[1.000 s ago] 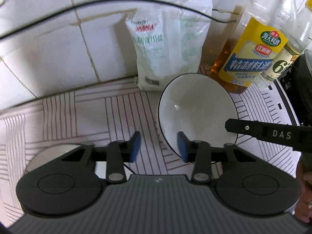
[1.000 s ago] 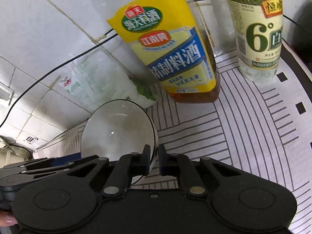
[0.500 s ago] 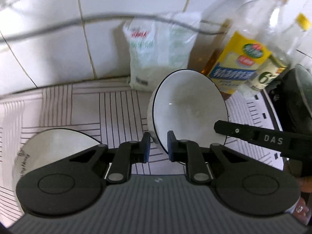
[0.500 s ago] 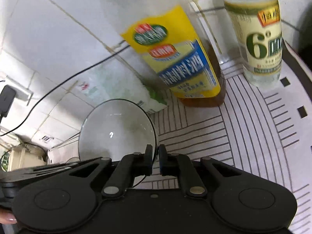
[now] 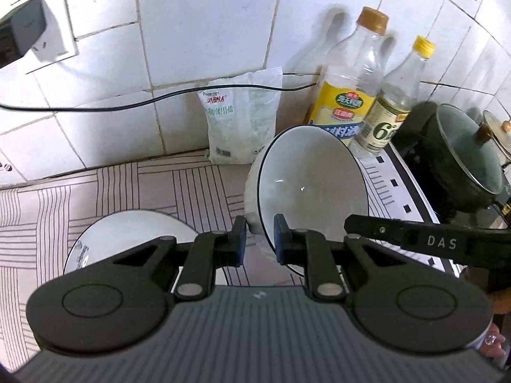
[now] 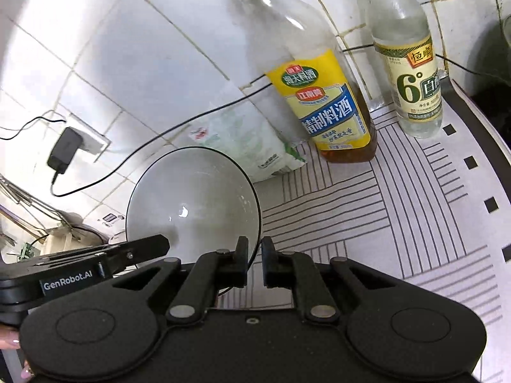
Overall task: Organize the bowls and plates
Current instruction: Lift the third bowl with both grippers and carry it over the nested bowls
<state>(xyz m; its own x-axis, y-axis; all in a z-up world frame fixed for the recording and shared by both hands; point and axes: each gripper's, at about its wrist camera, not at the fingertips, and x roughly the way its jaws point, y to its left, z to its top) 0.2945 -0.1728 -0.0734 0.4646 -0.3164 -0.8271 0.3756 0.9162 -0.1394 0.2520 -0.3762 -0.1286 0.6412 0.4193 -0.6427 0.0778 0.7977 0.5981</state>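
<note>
Bowl (image 5: 311,188) between my two claws, white with a thin dark rim, tipped so its mouth faces back toward me and a little upward; being round it has no long axis to speak of, only the rim circle standing steeply. My left claw (image 5: 259,239) is pinched on the near left part of that rim, one pad on the outer wall and one inside the bowl. My right claw (image 6: 254,257) is pressed nearly together on the rim at the bowl's opposite side, the dark edge running down between its pads. The bowl looks to hang clear of the counter, though I cannot tell this for sure from these angles.

Below and to the left of my left claw lies a second white dish (image 5: 127,239), mouth up, partly hidden under the claw's body.

The counter (image 6: 415,207) wears a pale covering printed with blocks of dark stripes, edged with small black squares. Against the white tiled wall (image 5: 198,25) leans a white bag (image 5: 242,121) with red and green print; beside it stand a yellow-labelled bottle (image 6: 322,102) with amber liquid at its base and a clear bottle (image 6: 412,73) marked with a green 6. A black cable (image 5: 134,103) runs along the tiles to a black plug (image 6: 64,150) in a wall socket. At the far right sits a dark pot (image 5: 463,159) on a stove.
</note>
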